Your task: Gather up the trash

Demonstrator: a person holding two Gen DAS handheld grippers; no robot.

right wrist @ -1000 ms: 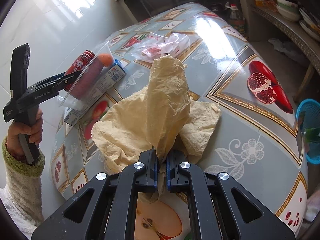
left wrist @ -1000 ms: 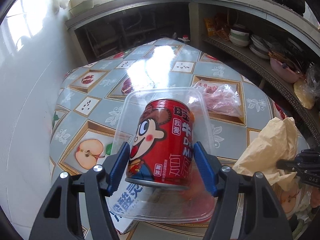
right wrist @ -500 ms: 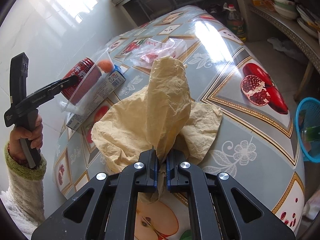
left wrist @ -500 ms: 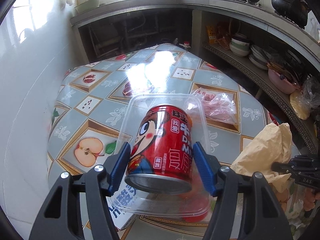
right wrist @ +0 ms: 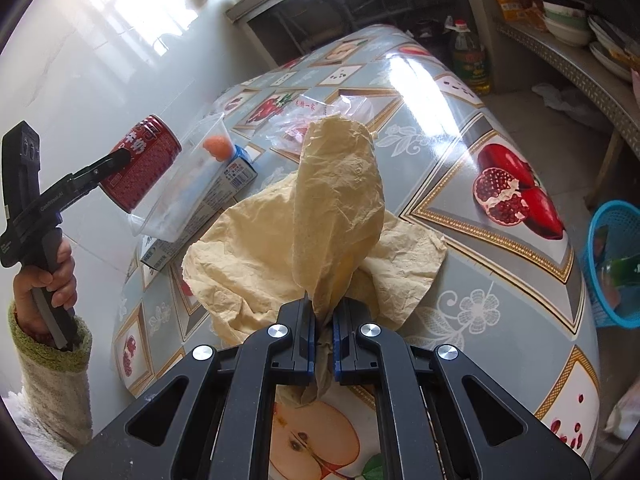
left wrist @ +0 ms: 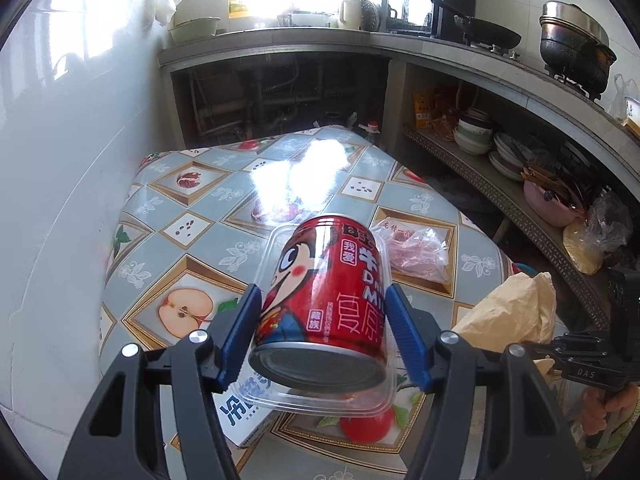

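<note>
On the counter [right wrist: 460,184], covered in a fruit-print cloth, we see the tan paper bag [right wrist: 336,216]; its body rests on the cloth while the right hand-held gripper [right wrist: 322,340] pinches a raised fold between pressed-together fingers. Beside the bag lies a white and blue carton [right wrist: 224,188] with blue Chinese characters, and a clear plastic bag [left wrist: 412,248] with red print lies farther back. A blue basket [right wrist: 616,264] stands on the floor to the right, holding something green.

We hold a clear plastic tray [left wrist: 320,392] in the left hand-held gripper [left wrist: 322,336], whose blue pads clamp its two sides. The tray carries a red can [left wrist: 324,300] lying on its side, base toward the camera, and a small orange piece [right wrist: 218,146]. Compared with one second earlier, tray and can sit higher above the carton and tilt more steeply; the paper bag is unchanged.

The can shows a cartoon face, Chinese characters and the letters "D" and "MI". The right gripper reads "DAS".
</note>
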